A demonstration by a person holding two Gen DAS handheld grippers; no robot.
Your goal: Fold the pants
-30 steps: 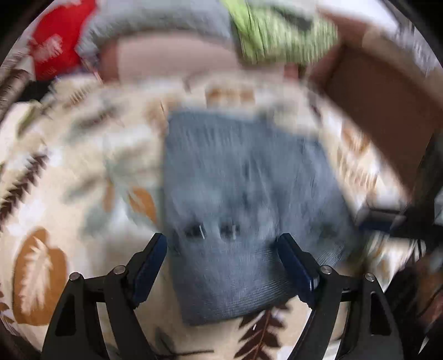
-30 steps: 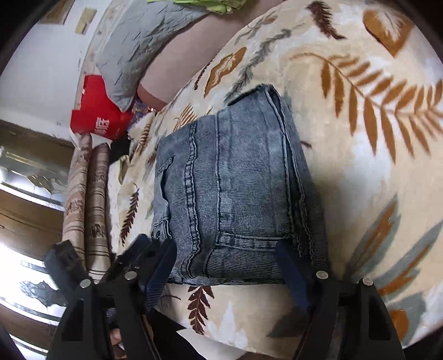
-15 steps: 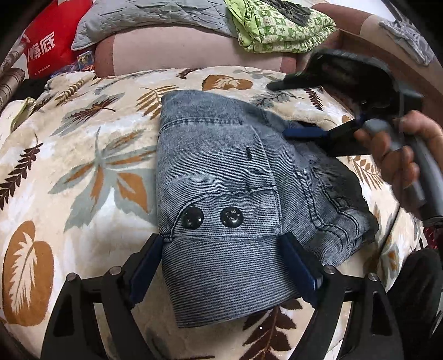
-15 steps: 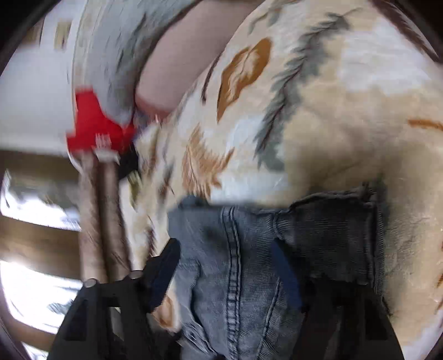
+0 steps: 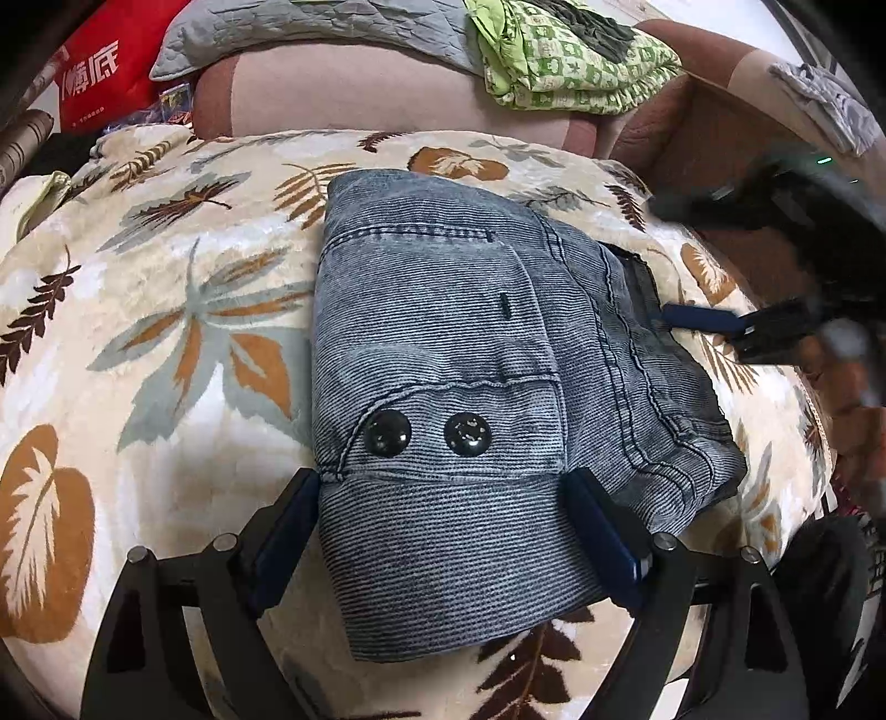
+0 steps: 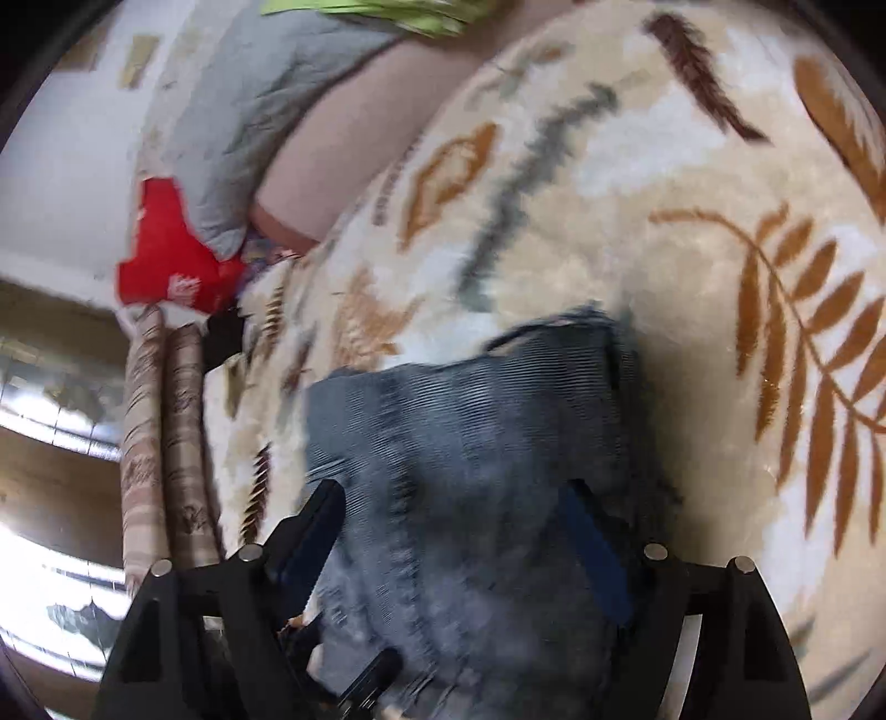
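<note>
The grey-blue denim pants (image 5: 459, 354) lie folded into a compact bundle on a leaf-print blanket (image 5: 166, 310). Two black snap buttons face my left wrist camera. My left gripper (image 5: 443, 520) is open, its jaws straddling the near edge of the bundle. My right gripper (image 5: 698, 318) comes in from the right, one blue finger at the bundle's right side. In the blurred right wrist view the pants (image 6: 476, 443) fill the space between the open jaws of that gripper (image 6: 459, 531).
A pink cushion (image 5: 354, 94) with a grey quilt (image 5: 310, 33) and a green patterned cloth (image 5: 570, 61) lies behind the blanket. A red bag (image 5: 105, 77) sits at far left. Brown furniture (image 5: 714, 133) stands at right.
My right gripper has drawn back to the right and lower along the bundle's side. My left gripper has held its place at the near edge. The pants lie as before.
</note>
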